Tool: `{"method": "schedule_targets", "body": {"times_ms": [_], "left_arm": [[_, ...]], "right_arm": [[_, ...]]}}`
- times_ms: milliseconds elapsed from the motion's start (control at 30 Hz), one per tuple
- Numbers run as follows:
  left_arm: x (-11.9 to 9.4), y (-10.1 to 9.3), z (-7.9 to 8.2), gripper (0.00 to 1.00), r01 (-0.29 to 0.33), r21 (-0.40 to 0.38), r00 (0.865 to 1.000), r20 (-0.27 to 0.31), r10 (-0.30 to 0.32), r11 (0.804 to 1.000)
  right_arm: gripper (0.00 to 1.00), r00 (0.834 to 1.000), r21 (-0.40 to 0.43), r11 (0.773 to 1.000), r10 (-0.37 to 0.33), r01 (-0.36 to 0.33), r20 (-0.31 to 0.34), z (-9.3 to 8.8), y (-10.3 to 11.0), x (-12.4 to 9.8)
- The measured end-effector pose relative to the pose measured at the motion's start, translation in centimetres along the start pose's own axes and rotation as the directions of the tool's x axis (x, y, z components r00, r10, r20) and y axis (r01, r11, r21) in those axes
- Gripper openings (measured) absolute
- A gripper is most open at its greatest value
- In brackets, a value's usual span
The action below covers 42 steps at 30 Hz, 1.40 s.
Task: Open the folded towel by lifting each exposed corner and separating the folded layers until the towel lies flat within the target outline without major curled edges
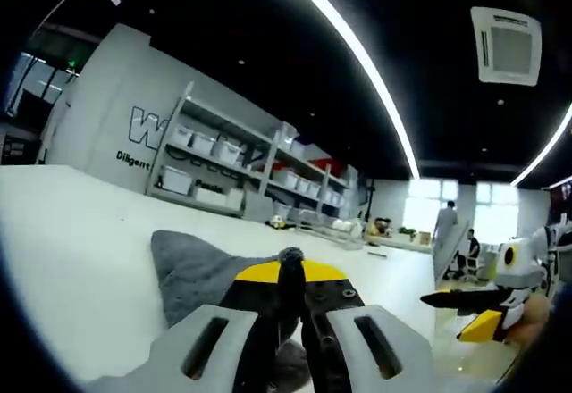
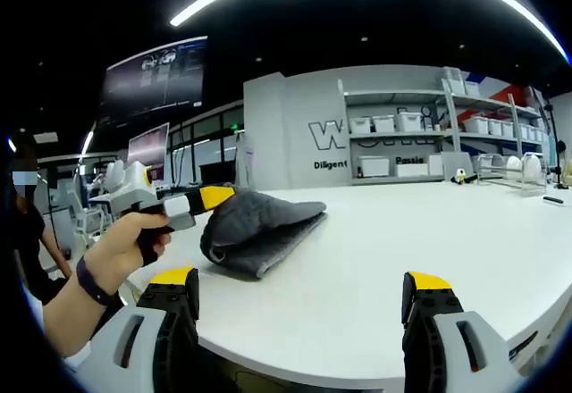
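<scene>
Towel [image 2: 259,228] pinched at edge by left gripper [image 2: 214,198] fingers.

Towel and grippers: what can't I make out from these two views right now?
- Left gripper, left gripper view: its closed jaws hide the towel edge between them, so how many layers are pinched is unclear.
- Towel, right gripper view: the side toward the left gripper is hidden.
- Target outline: none visible on the table.
- Right gripper: open, short of the towel.

towel [image 2: 259,225]: 1 | grippers: 2 | table [image 2: 429,241]: 1 | people in background: 2
</scene>
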State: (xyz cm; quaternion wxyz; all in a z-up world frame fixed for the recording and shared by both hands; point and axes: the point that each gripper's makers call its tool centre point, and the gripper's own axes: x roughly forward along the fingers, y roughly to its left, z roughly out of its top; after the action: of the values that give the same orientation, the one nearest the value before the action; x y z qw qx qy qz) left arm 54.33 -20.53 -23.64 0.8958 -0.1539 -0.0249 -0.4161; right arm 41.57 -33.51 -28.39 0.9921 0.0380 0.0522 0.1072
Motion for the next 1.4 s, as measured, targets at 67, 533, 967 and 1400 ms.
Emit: {"method": "schedule_targets", "body": {"times_ms": [67,533,967,1400], "left_arm": [[-0.1,0.2,0.2,0.04,-0.006,-0.005,1.0,0.011,0.006,1.0],[-1.4,1.8,1.4,0.04,-0.035,-0.097,0.994,0.096,0.044,0.995],[-3.0,3.3,2.1,0.04,-0.042,-0.235,0.977,0.195,0.089,0.971],[-4.7,4.2,3.0,0.04,0.016,-0.438,0.937,0.32,0.14,0.899]], "right_arm": [[0.96,1.0,0.0,1.0,0.0,0.0,0.0,0.0,0.0,0.0],[0.96,1.0,-0.004,1.0,0.004,-0.004,-0.003,0.0,0.3,0.1],[0.96,1.0,-0.01,1.0,0.008,-0.008,-0.003,0.2,0.5,0.1],[0.96,1.0,-0.017,1.0,0.013,-0.013,-0.006,0.2,0.6,0.2]]}}
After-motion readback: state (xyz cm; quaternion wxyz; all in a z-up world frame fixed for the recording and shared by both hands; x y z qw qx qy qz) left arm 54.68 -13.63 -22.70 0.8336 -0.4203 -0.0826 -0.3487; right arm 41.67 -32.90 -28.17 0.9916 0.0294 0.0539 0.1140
